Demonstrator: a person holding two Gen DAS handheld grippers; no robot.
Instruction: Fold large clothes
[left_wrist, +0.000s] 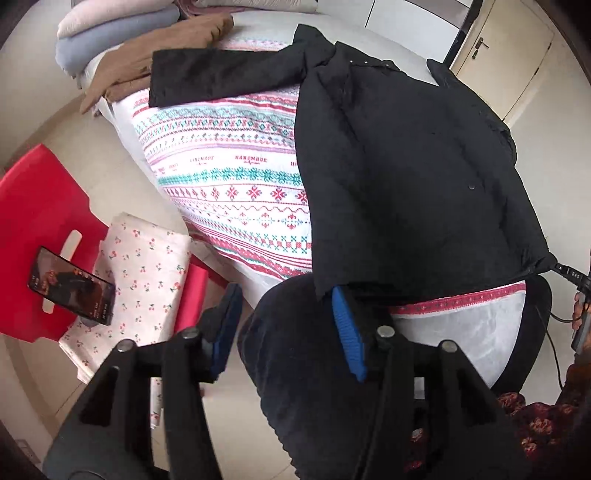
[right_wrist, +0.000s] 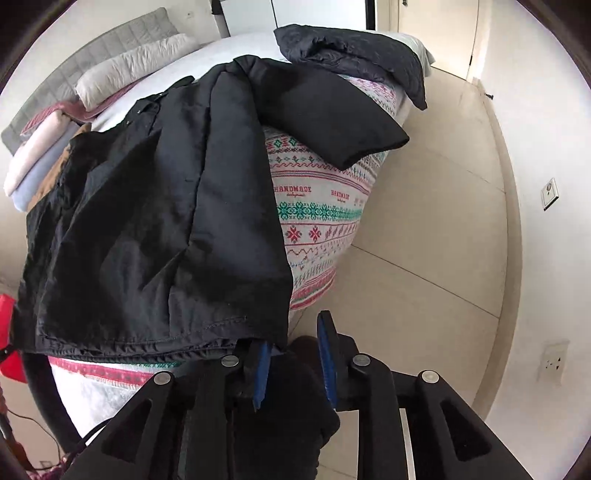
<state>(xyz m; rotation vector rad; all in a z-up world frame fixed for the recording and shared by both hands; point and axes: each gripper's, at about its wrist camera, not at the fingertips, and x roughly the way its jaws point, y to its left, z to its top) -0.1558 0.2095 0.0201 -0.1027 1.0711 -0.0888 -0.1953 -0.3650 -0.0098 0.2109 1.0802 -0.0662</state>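
Note:
A large black coat lies spread on a patterned cloth over a bed, one sleeve stretched out to the left. In the right wrist view the coat covers the bed's near end, its other sleeve lying out to the right. My left gripper is open at the coat's lower left hem corner, which touches the right pad. My right gripper is open just below the hem's right corner. The person's dark-clad knees show between both pairs of fingers.
A red plastic chair holds a folded floral cloth and a phone at the left. Folded blankets and a brown garment lie at the bed's far end. A dark quilted item lies at the far right corner. Tiled floor is at the right.

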